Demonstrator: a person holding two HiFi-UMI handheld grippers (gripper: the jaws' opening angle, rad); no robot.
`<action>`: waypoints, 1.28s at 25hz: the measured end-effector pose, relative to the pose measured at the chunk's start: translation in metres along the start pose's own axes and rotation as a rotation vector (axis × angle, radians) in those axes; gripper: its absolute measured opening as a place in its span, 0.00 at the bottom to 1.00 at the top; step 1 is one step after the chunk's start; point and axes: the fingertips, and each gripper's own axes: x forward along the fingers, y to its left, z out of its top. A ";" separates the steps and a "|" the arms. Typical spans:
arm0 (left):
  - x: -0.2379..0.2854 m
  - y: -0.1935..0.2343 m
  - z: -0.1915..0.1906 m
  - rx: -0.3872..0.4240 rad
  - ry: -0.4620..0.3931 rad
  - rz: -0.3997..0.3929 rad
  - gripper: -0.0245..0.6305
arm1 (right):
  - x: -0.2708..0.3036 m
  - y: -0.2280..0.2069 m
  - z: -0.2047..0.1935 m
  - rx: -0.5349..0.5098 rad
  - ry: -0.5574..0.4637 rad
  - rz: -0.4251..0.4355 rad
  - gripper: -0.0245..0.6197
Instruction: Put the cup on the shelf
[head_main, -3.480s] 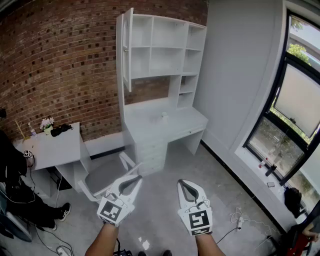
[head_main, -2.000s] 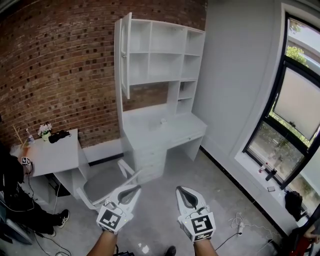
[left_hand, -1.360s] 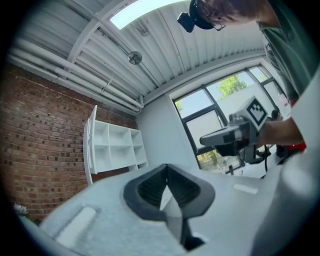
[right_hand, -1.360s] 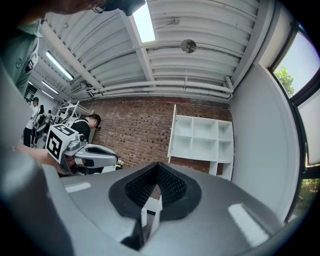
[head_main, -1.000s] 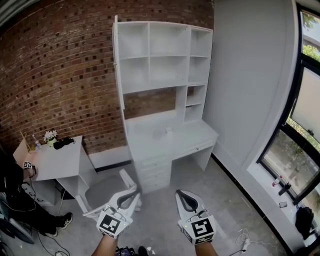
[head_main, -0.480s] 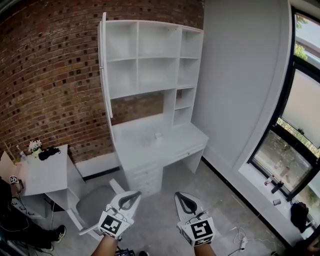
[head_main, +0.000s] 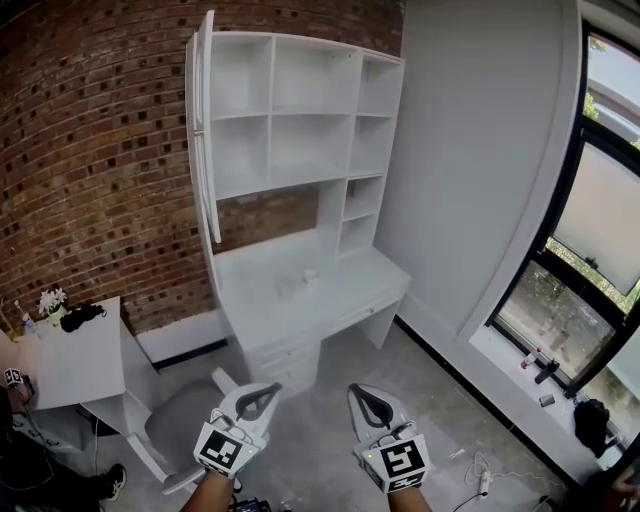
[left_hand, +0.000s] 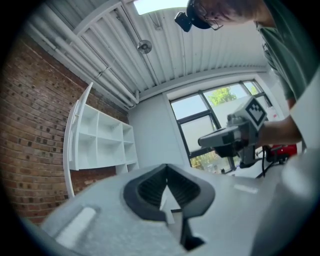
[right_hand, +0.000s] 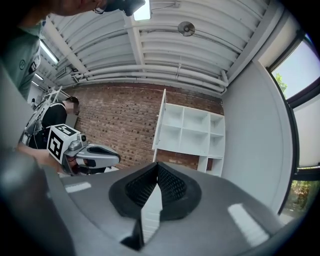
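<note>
Two white plastic claws, left claw (head_main: 264, 389) and right claw (head_main: 359, 390), are held closed, empty. One small cup (head_main: 310, 273) is seen on the smooth white counter (head_main: 268, 306) below the boxy shelf (head_main: 270, 113).

Rough red brick wall (head_main: 100, 150); smooth matt white painted shelf (head_main: 290, 140); dull, mottled grey concrete floor (head_main: 435, 395).

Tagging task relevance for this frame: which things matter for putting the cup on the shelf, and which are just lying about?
Job: cup on the desk; shelf unit; left gripper and right gripper, both shut, empty.
Lying about: chair; side table with flowers; windowsill items.
</note>
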 end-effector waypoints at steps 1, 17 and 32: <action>0.001 0.004 -0.001 -0.003 -0.004 -0.001 0.04 | 0.004 0.000 0.000 -0.003 0.003 0.000 0.05; 0.059 0.039 -0.034 -0.011 0.046 0.038 0.04 | 0.082 -0.048 -0.015 0.018 0.018 0.085 0.05; 0.182 0.040 -0.048 0.002 0.116 0.168 0.04 | 0.119 -0.176 -0.046 0.044 -0.021 0.218 0.05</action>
